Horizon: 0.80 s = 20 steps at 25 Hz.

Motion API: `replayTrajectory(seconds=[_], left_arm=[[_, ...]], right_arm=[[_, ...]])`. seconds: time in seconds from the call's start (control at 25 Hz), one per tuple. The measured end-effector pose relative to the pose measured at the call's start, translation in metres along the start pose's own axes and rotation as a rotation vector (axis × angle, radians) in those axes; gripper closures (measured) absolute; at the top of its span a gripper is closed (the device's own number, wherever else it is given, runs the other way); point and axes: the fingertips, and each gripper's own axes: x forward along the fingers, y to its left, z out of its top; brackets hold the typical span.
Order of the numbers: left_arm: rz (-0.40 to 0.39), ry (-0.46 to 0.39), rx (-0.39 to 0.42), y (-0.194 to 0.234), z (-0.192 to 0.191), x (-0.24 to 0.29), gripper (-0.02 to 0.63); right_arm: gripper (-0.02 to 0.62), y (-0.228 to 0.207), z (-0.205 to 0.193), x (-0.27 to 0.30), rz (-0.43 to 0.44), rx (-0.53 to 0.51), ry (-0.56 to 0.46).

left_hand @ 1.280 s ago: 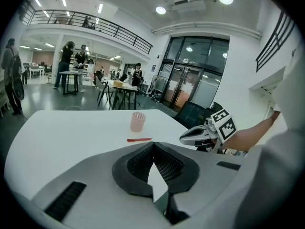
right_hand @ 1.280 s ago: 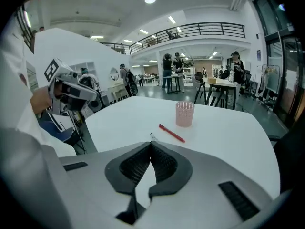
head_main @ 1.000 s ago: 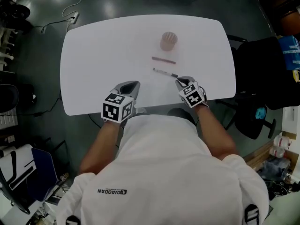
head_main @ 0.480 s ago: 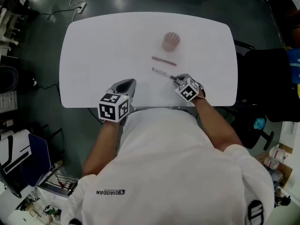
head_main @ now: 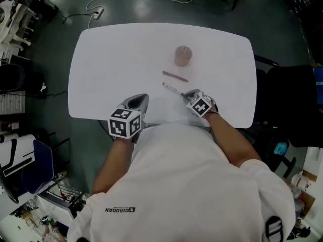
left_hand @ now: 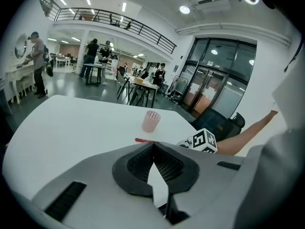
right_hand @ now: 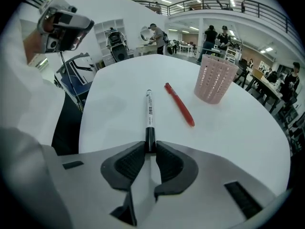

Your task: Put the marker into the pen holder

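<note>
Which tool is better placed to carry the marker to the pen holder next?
Right. The right tool grips the marker by its black end, with the pen holder ahead. The left tool is shut and empty.

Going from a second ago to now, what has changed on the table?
The right gripper edged forward onto the marker's near end, and its jaws now clamp the black cap. The marker still lies flat on the table, beside the red pen and short of the pen holder. The left gripper stayed shut and empty near the table's edge.
</note>
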Motion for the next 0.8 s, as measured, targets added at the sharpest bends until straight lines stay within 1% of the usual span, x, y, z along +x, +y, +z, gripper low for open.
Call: replayTrajectory(seconds=[0.08,0.4,0.64,0.8], left_arm=[[0.004,0.010,0.006,-0.004,-0.001,0.002,0.580],[-0.020,0.033,0.060,-0.014,0.014,0.014,0.580],[-0.051,0.030,0.113,-0.026,0.032,0.025,0.580],[-0.068,0.029,0.135,-0.032,0.038,0.030,0.580]], right_arm=[[0.506,0.005,-0.002,-0.005,0.024,0.041,-0.023],[0.511,0.003,0.020,-0.054,0.058,0.222,-0.233],[0.512,-0.006,0.031,-0.089,0.042,0.335,-0.349],[0.512,-0.010,0.039,-0.105,0.015,0.357,-0.390]])
